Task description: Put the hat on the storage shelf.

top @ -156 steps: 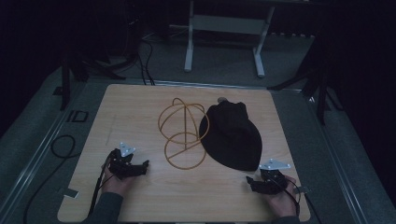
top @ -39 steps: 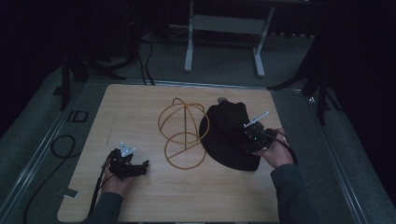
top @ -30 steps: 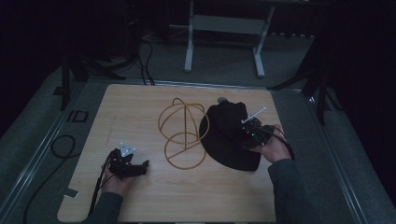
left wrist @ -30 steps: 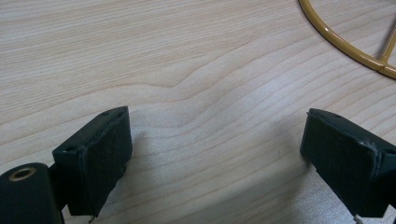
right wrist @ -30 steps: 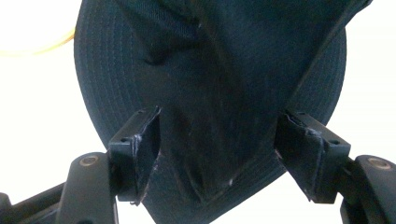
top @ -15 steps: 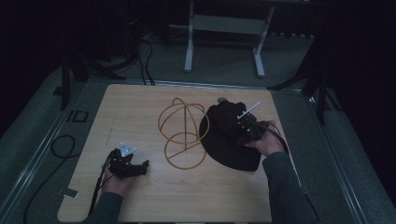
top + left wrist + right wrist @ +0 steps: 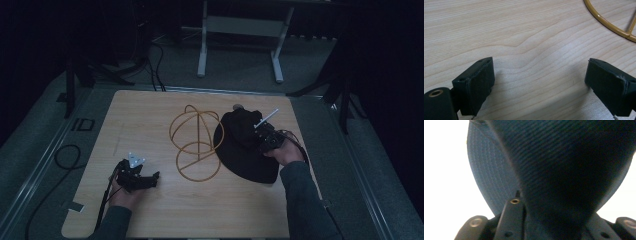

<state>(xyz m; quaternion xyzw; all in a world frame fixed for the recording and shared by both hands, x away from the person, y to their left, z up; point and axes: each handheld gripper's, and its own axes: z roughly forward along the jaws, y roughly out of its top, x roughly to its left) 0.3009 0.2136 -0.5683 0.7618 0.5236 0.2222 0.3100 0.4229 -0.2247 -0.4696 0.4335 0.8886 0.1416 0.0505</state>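
A dark blue cap [image 7: 240, 150] lies on the wooden table [image 7: 145, 115], right of centre. My right gripper [image 7: 256, 141] sits on the cap's crown. Its jaws have just been closing, and a fold of the cap's ribbed fabric [image 7: 564, 170] is pinched between them, so my right gripper [image 7: 554, 220] is shut on it. A gold wire frame of hoops [image 7: 196, 142] stands just left of the cap. My left gripper [image 7: 150, 178] rests near the table's front left. In its own view my left gripper [image 7: 539, 85] is open over bare wood, with the frame's rim [image 7: 609, 23] ahead.
A grey metal stand [image 7: 240, 27] stands on the floor beyond the table's far edge. A black cable loop [image 7: 65, 157] lies on the floor to the left. A small piece of tape [image 7: 74, 206] marks the front left corner.
My right gripper came up from the table's front right onto the cap, crept a little further over the crown, then closed on the fabric. The left gripper stayed where it was.
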